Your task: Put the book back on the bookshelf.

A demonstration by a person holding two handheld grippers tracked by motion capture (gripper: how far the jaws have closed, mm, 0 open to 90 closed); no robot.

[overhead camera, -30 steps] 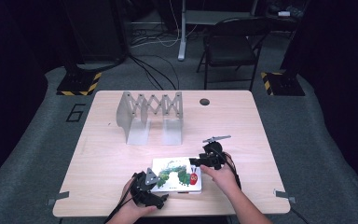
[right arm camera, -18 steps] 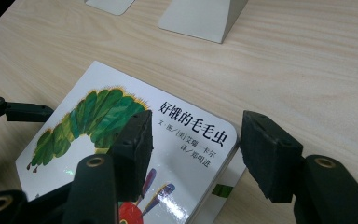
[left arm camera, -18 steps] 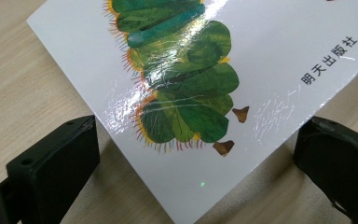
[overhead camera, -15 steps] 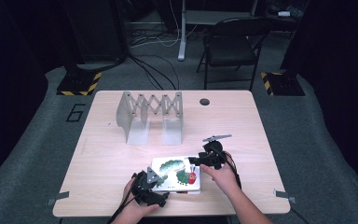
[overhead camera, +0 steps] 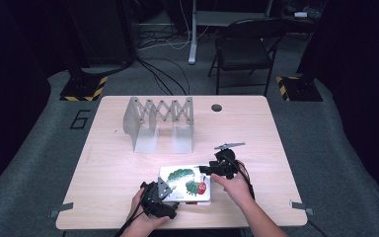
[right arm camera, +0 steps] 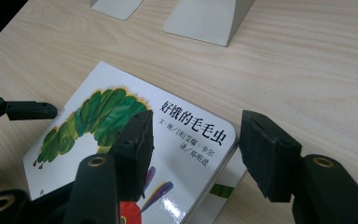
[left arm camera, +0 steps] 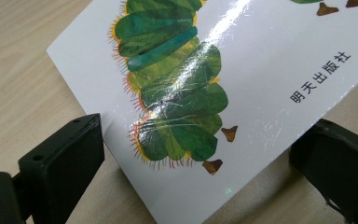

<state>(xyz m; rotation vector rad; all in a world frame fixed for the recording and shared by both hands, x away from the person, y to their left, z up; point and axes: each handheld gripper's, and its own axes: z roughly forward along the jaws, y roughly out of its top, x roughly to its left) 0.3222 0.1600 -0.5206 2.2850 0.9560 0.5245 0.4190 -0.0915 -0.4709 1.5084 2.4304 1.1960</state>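
One picture book (overhead camera: 185,183) with a caterpillar on its white cover is found near the front edge of the table (overhead camera: 256,123), on the person's side of the expanding metal book rack (overhead camera: 159,121), and well apart from it. All positions below are given relative to the book.

The left gripper (overhead camera: 159,193) is positioned at the book's front left corner. In the left gripper view, the book (left arm camera: 223,93) is seen between two spread jaws, with its corner lifted off the wood; one jaw stands clear of the edge, and contact at the other cannot be told. The gripper is judged to be wide open and holding nothing, probably set to straddle the corner for a pinch.

The right gripper (overhead camera: 211,169) is positioned at the book's far right corner. In the right gripper view, its jaws are spread; one rests over the cover (right arm camera: 186,140) and the other stands outside the edge, above bare table. No grip is closed here. The rounded corner appears slightly raised from what lies beneath it, so a lift or opening of the cover is judged to be in preparation.

Count: one book, one rack with two upright end plates, two grippers, and one dark round grommet (overhead camera: 216,107) beyond the rack. One folding chair (overhead camera: 244,47) stands past the table.
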